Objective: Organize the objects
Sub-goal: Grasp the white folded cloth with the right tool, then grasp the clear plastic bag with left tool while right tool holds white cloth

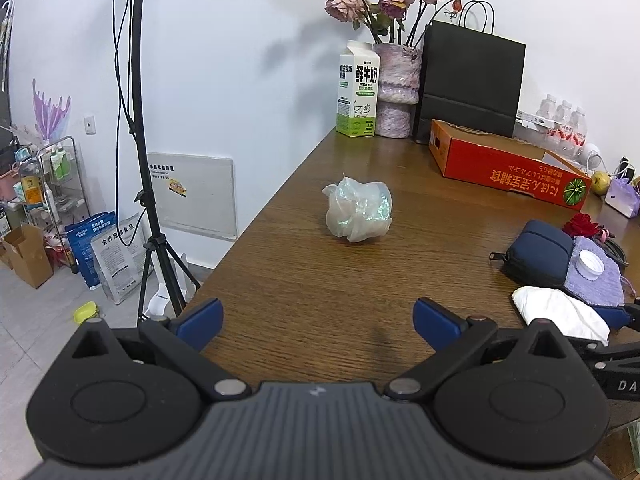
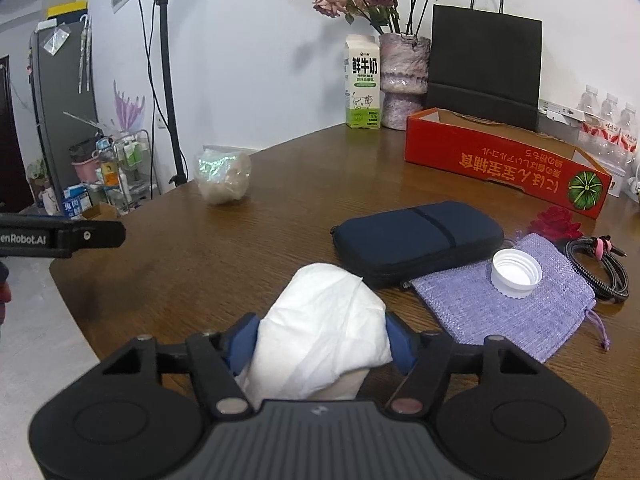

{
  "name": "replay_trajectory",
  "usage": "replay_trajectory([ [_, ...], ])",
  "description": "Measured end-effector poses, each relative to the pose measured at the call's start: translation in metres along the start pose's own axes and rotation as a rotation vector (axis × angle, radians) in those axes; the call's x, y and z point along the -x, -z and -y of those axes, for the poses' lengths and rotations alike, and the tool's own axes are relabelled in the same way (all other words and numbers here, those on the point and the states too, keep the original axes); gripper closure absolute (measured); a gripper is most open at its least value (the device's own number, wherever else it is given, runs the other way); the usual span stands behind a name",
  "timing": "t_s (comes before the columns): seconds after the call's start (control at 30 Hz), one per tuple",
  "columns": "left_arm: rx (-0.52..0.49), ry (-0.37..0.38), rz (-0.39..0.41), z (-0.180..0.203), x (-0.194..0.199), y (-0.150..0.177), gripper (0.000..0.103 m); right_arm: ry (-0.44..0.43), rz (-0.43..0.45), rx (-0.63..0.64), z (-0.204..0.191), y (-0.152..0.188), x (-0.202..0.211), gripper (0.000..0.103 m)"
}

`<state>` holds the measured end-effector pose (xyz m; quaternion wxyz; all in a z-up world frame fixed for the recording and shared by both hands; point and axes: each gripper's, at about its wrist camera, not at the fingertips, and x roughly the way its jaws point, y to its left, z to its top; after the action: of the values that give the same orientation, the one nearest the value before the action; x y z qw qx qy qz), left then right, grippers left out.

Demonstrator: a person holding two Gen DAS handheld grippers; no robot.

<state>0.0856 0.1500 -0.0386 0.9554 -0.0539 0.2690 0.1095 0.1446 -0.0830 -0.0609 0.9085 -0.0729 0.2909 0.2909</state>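
Observation:
My right gripper (image 2: 322, 338) is shut on a crumpled white tissue (image 2: 324, 328), its blue pads (image 2: 244, 336) pressing both sides just above the wooden table (image 2: 240, 264). In the left wrist view the same tissue (image 1: 560, 314) lies at the far right. My left gripper (image 1: 318, 320) stands open over bare wood with nothing between its fingers. A crumpled clear plastic bag (image 1: 358, 214) sits ahead of it near the table's left edge, also seen from the right wrist as the plastic bag (image 2: 223, 178).
Right of the tissue lie a navy pouch (image 2: 416, 236), a lilac cloth bag (image 2: 504, 312) with a white cap (image 2: 516, 272) on it, and a coiled cable (image 2: 600, 268). A red cardboard box (image 2: 504, 160), milk carton (image 2: 362, 84), vase (image 2: 402, 80) and black paper bag (image 2: 484, 68) line the back.

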Motion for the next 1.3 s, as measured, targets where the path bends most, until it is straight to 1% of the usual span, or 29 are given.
replay_trajectory([
  [0.3, -0.012, -0.001, -0.008, 0.009, -0.008, -0.008, 0.000, -0.011, 0.047, 0.013, 0.004, -0.006, 0.013, 0.040],
  [0.4, -0.019, 0.002, -0.010, 0.015, -0.013, -0.014, 0.000, -0.020, 0.069, 0.017, 0.008, -0.010, 0.018, 0.041],
  [0.73, -0.045, 0.017, -0.002, 0.040, -0.035, -0.039, 0.000, -0.019, 0.148, 0.019, 0.028, -0.032, 0.032, 0.041],
  [0.87, -0.053, 0.009, -0.013, 0.050, -0.049, -0.047, 0.000, 0.015, 0.169, -0.008, 0.047, -0.038, 0.032, 0.041],
  [1.1, -0.075, 0.001, -0.028, 0.070, -0.078, -0.059, 0.000, 0.098, 0.180, -0.086, 0.097, -0.043, 0.025, 0.041],
  [1.3, -0.071, -0.060, -0.032, 0.081, -0.109, -0.069, 0.000, 0.157, 0.183, -0.134, 0.132, -0.040, 0.016, 0.041],
])
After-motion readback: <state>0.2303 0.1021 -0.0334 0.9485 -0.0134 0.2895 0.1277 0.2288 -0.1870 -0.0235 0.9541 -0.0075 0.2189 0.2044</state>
